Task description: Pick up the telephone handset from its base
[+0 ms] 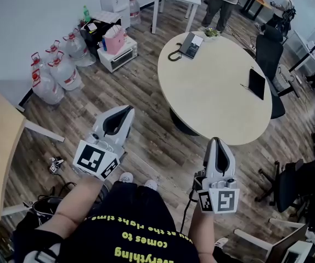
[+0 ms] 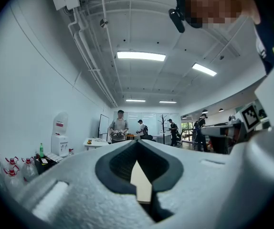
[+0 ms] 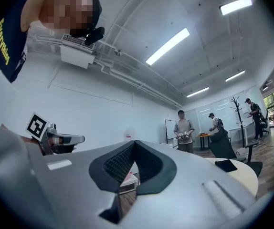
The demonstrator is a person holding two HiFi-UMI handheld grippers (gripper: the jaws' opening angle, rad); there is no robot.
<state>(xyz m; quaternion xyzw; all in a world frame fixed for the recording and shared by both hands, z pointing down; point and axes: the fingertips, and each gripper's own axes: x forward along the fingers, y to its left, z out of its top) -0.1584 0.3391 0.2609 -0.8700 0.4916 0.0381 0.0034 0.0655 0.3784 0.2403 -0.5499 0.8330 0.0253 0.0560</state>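
Open office with a wood-plank floor (image 1: 146,141); a round table (image 1: 218,103) stood ahead of both grippers, nearer the right one. The left gripper (image 1: 123,114) (image 2: 137,147) was held out over the floor, short of the table, jaws pressed together with nothing between them. The right gripper (image 1: 216,147) (image 3: 134,147) was just short of the table's near edge, jaws likewise pressed together and empty. The phone (image 1: 192,44) sat at the table's far edge, well ahead of both grippers and untouched. A dark curved piece (image 1: 174,54) lay against its left side; whether this was the handset or the cord could not be told. A black tablet (image 1: 257,83) lay on the table, ahead and right of the right gripper. Water jugs (image 1: 53,70) stood by the wall, ahead and left of the left gripper. A person (image 1: 221,7) stood beyond the table.
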